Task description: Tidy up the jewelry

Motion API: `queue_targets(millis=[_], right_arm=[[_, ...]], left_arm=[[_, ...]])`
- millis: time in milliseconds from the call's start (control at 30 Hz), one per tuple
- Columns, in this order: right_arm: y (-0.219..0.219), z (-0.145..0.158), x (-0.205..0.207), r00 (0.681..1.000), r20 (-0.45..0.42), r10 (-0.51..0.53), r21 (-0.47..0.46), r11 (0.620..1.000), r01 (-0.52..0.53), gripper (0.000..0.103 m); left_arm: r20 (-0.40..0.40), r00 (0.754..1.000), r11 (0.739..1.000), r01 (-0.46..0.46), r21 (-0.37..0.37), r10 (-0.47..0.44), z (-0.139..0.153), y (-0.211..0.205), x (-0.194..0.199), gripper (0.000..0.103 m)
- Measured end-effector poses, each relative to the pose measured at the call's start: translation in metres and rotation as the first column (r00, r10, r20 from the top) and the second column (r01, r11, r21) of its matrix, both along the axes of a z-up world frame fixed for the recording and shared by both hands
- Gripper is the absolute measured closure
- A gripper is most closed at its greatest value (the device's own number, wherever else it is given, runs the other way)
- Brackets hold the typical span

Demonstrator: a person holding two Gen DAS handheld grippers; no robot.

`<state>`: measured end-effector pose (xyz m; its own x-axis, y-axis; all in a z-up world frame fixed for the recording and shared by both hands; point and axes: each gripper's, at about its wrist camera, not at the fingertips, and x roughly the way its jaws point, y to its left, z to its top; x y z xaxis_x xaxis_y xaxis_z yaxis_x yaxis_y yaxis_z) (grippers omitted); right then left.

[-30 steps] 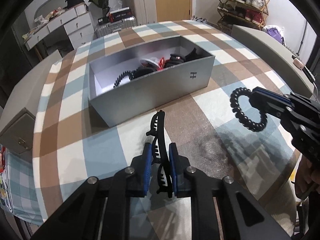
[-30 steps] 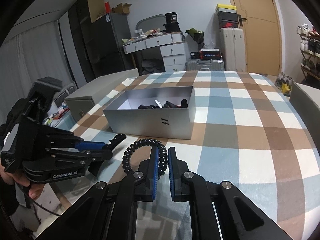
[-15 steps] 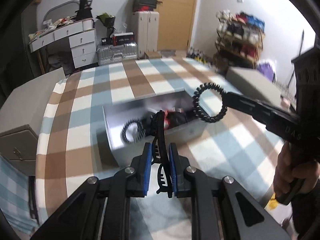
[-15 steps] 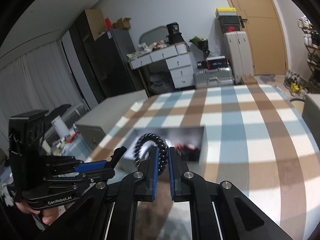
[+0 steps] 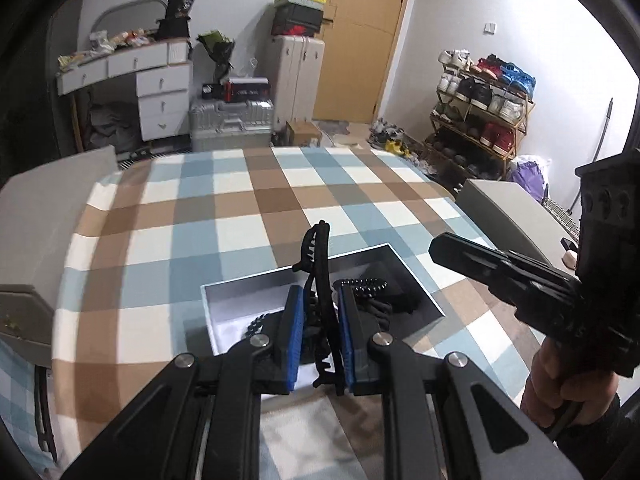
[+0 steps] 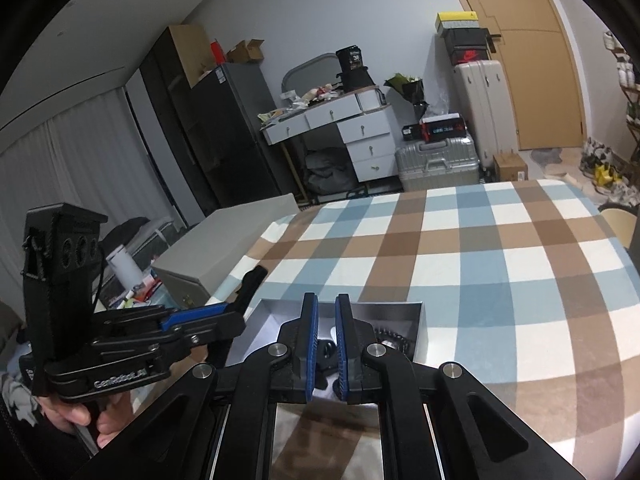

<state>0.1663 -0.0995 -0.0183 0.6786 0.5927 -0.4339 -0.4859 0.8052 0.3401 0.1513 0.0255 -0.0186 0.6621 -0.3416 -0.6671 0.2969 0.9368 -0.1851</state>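
We hover over the grey box (image 5: 416,280) on the checked tablecloth (image 5: 200,208), with bare cloth open beyond its far rim. Our left gripper (image 5: 320,300) pinches a black claw clip (image 5: 318,256), its tip poking up past the pads. Our right gripper (image 6: 326,312) stands narrow, nothing visible between its pads. Only our left view shows the coiled hair tie (image 5: 366,285) lying inside; our right view catches the box's left wall.
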Motion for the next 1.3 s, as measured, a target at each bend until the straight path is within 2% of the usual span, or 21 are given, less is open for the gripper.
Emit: queue_targets(millis=[167, 267, 333, 367, 400, 467, 533, 600, 733, 767, 867, 900, 967, 1100, 1233, 1300], right_arm=[[0.002, -0.015, 0.012, 0.999, -0.043, -0.008, -0.006, 1.0, 0.007, 0.095], [0.003, -0.022, 0.015, 0.998, -0.065, -0.018, -0.029, 0.999, 0.016, 0.092], [0.002, -0.027, 0.016, 0.997, -0.081, -0.018, -0.031, 0.999, 0.016, 0.092], [0.002, -0.028, 0.016, 0.996, -0.086, -0.022, -0.031, 0.999, 0.02, 0.09], [0.001, -0.029, 0.014, 0.996, -0.087, -0.028, -0.031, 0.999, 0.025, 0.087], [-0.001, -0.028, 0.012, 0.996, -0.078, -0.038, -0.032, 0.999, 0.036, 0.072], [-0.005, -0.024, 0.005, 0.997, -0.058, -0.047, -0.023, 0.999, 0.045, 0.071], [-0.005, -0.019, 0.001, 0.998, -0.04, -0.052, -0.02, 0.998, 0.051, 0.065], [-0.009, -0.002, -0.016, 0.995, 0.051, -0.082, -0.005, 0.997, 0.083, 0.04], [-0.011, 0.005, -0.023, 0.992, 0.086, -0.088, 0.004, 0.996, 0.088, 0.032], [-0.012, 0.017, -0.036, 0.983, 0.159, -0.095, 0.028, 0.995, 0.092, 0.016], [-0.013, 0.021, -0.041, 0.978, 0.187, -0.098, 0.038, 0.995, 0.092, 0.014], [-0.013, 0.028, -0.051, 0.962, 0.25, -0.114, 0.059, 0.993, 0.102, 0.0], [-0.014, 0.035, -0.07, 0.918, 0.374, -0.132, 0.086, 0.991, 0.107, 0.0], [-0.009, 0.031, -0.08, 0.88, 0.452, -0.143, 0.07, 0.99, 0.126, 0.0], [-0.008, 0.026, -0.084, 0.866, 0.477, -0.148, 0.058, 0.989, 0.137, 0.0]], left_arm=[[-0.084, 0.996, 0.999, 0.018, -0.036, -0.021, -0.021, -0.002, 0.021, 0.091], [-0.108, 0.994, 1.0, 0.008, -0.024, -0.011, -0.025, -0.002, 0.023, 0.089], [-0.112, 0.994, 1.0, 0.002, -0.004, -0.003, -0.023, -0.002, 0.02, 0.072], [-0.106, 0.994, 1.0, -0.005, -0.001, 0.005, -0.022, -0.001, 0.017, 0.049], [-0.086, 0.996, 1.0, -0.015, -0.008, 0.014, -0.019, 0.002, 0.013, 0.033], [-0.04, 0.999, 0.999, -0.028, -0.022, 0.028, -0.012, 0.007, 0.004, 0.032], [-0.013, 0.999, 0.999, -0.045, -0.007, 0.045, -0.006, 0.009, -0.001, 0.032], [0.017, 0.997, 0.997, -0.072, -0.012, 0.072, 0.0, 0.013, -0.01, 0.032], [0.092, 0.987, 0.992, -0.128, -0.009, 0.129, 0.014, 0.018, -0.022, 0.032], [0.128, 0.98, 0.988, -0.155, -0.006, 0.154, 0.02, 0.019, -0.029, 0.031], [0.223, 0.954, 0.978, -0.208, 0.001, 0.202, 0.03, 0.02, -0.038, 0.016], [0.27, 0.938, 0.974, -0.225, -0.003, 0.218, 0.033, 0.021, -0.043, 0.012], [0.351, 0.901, 0.963, -0.269, -0.007, 0.254, 0.04, 0.021, -0.054, 0.001], [0.473, 0.829, 0.944, -0.329, -0.017, 0.297, 0.044, 0.021, -0.067, 0.001], [0.515, 0.795, 0.933, -0.359, -0.028, 0.321, 0.037, 0.023, -0.072, 0.001], [0.544, 0.77, 0.923, -0.384, -0.023, 0.334, 0.031, 0.025, -0.074, 0.001]])
